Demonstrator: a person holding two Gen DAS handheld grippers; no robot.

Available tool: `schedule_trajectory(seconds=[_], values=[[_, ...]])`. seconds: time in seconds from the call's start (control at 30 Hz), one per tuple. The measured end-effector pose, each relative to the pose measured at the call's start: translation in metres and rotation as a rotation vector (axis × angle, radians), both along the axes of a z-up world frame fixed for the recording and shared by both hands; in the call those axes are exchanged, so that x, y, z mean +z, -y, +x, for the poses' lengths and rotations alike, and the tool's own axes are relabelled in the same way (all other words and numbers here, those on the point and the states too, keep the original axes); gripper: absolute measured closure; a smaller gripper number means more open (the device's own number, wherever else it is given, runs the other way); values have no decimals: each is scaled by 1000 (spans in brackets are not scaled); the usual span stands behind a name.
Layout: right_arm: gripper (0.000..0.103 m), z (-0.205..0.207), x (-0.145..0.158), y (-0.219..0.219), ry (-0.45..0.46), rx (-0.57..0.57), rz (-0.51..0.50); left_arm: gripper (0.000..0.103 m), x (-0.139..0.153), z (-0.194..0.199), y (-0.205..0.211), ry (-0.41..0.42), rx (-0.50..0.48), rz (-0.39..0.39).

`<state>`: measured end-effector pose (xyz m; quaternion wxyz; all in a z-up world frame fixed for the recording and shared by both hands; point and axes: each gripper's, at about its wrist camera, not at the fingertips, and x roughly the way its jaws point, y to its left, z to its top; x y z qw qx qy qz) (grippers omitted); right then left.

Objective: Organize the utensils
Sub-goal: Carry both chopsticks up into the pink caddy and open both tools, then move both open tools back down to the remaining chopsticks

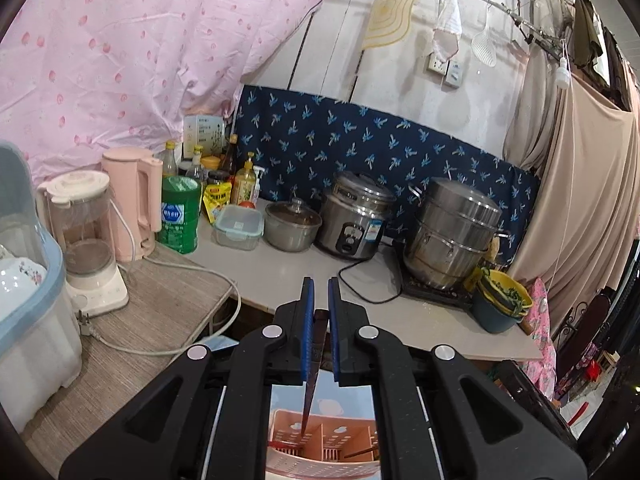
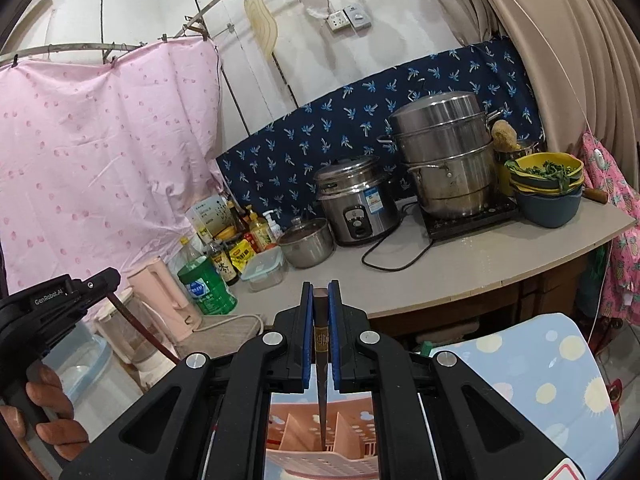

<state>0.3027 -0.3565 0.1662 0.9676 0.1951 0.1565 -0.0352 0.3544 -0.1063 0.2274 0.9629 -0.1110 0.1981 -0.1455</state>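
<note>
Left tongs (image 1: pixel 321 292) clamped on a dark chopstick (image 1: pixel 311 376), which runs down between the blue pads; tip sits over the left compartment of the pink utensil holder (image 1: pixel 320 440) at 6 o'clock. Right tongs (image 2: pixel 321 294) clamped on a second dark chopstick (image 2: pixel 321 380), tip down in a slot between the dividers of the same pink utensil holder (image 2: pixel 320 436). In the right wrist view the left tongs appear at 9 o'clock with a hand (image 2: pixel 48 412) on the grip.

Tabletop (image 1: pixel 280 272) beyond the holder is crowded: blender (image 1: pixel 86 240) and pink kettle (image 1: pixel 134 204) at 9 o'clock, green bottle (image 1: pixel 180 216), lidded plastic box (image 1: pixel 238 226), small pot (image 1: pixel 293 226), rice cooker (image 1: pixel 354 220) at 12, steel steamer (image 1: pixel 452 232) and stacked bowls (image 1: pixel 502 300) at 2–3 o'clock. A white cord (image 1: pixel 160 344) lies loose across the tabletop at 8 o'clock. Nothing sits between the chopsticks and the holder.
</note>
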Motion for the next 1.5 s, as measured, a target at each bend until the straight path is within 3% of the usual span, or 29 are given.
schedule_trajectory(seconds=[0.13,0.23,0.27,0.3,0.4,0.53,0.93,1.5], values=[[95,5,-17,-1,-39,1,-8,96,-24,5,-1,-42,6,25],[84,0,-20,-4,-48,-8,-26,95,-35,4,-3,-57,10,42],[76,-3,-20,-5,-46,-13,-32,94,-38,2,-4,-64,2,49],[70,-9,-18,-6,-38,-21,-39,87,-39,0,-5,-68,3,58],[66,-21,-13,-6,-23,-23,-33,55,-41,-13,-10,-60,29,83],[65,-42,-7,-11,-15,-14,-36,48,-40,-31,-16,-58,30,101],[60,-129,-19,-37,-42,9,-22,47,-56,-101,-34,-109,7,167],[60,-226,-95,-67,-194,9,-33,47,-138,-188,-54,-222,-31,246]])
